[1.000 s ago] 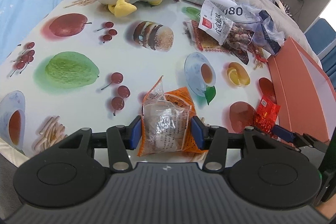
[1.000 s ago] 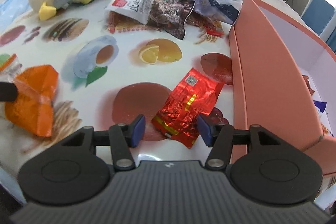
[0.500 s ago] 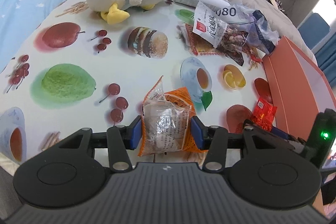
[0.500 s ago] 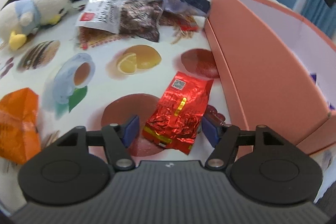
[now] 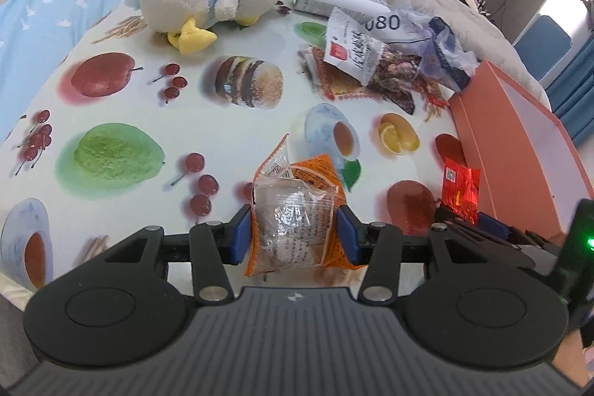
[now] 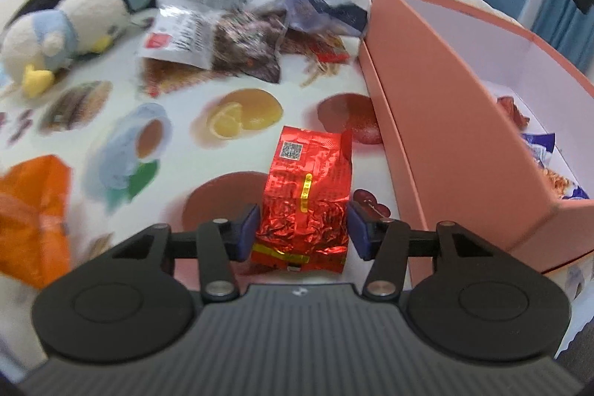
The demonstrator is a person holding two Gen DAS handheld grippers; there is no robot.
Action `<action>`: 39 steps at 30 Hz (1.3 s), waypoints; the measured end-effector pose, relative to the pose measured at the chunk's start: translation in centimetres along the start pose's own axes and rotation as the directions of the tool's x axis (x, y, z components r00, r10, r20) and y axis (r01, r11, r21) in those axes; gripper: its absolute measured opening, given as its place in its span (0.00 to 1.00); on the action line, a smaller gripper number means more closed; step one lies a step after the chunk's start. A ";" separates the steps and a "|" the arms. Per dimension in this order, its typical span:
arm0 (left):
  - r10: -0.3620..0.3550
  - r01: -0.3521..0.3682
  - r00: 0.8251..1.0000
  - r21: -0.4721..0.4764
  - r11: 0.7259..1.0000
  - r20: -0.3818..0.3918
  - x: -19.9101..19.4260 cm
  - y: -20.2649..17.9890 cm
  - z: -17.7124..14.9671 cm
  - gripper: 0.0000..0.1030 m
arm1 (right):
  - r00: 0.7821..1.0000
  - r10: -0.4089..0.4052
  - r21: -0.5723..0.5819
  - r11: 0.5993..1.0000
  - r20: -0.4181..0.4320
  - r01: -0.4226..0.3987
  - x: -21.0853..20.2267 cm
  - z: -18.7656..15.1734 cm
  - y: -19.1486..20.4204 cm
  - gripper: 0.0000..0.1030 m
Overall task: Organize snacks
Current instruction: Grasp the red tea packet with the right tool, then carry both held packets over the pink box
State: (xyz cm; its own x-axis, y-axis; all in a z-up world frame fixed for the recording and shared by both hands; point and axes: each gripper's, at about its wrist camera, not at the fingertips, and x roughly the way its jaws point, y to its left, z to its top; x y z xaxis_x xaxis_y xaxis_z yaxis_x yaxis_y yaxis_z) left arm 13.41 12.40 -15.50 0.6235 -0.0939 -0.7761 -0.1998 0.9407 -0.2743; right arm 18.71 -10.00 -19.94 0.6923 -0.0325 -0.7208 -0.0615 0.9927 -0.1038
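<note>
Tongs pairs, each clamping one snack: left tongs (image 5: 293,229) hold orange packet (image 5: 297,218), right tongs (image 6: 302,225), just closed, pinch red foil packet (image 6: 306,195), likely bound for pink box (image 6: 445,121) at frame right.

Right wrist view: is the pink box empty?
No. Several snack packets already lie inside the pink box, against its white interior.

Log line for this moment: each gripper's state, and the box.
left gripper: shut on orange-and-clear snack packet | right gripper: jaws just closing around red foil packet | salmon cardboard box: open, snacks inside
</note>
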 end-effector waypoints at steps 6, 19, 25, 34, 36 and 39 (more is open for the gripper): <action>-0.008 0.009 1.000 -0.016 1.000 0.024 -1.8 -1.8 -1.2 0.52 | 0.996 0.078 -0.055 0.996 0.041 -0.076 -3.8 0.0 -0.7 0.52; -0.047 0.047 0.995 -0.001 0.999 0.087 -8.1 -6.8 -2.1 0.52 | 0.969 0.224 -0.042 0.974 0.099 -0.221 -13.2 0.4 -6.0 0.52; -0.112 0.107 0.987 0.053 0.993 0.114 -11.0 -9.5 -2.1 0.52 | 0.959 0.241 -0.007 0.970 0.149 -0.243 -17.1 0.2 -8.5 0.52; -0.214 0.199 0.970 0.129 0.971 0.115 -12.6 -14.4 -1.6 0.51 | 0.960 0.188 0.048 0.978 0.209 -0.202 -20.8 0.4 -12.7 0.52; -0.233 0.217 0.967 0.142 0.966 0.105 -12.5 -15.5 -1.5 0.50 | 0.960 0.176 0.063 0.979 0.217 -0.193 -21.2 0.4 -13.7 0.52; -0.264 0.248 0.961 0.159 0.956 0.085 -11.9 -17.3 -1.1 0.48 | 0.963 0.150 0.087 0.981 0.226 -0.173 -21.7 0.3 -15.2 0.52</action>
State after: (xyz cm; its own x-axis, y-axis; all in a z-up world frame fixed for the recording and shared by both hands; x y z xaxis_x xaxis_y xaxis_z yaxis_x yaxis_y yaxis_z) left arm 8.56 -3.09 -2.16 0.7161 -0.3105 -0.6251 0.0837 0.9273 -0.3647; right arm 4.89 -24.35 -2.49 0.8196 0.1438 -0.5547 -0.1178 0.9896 0.0824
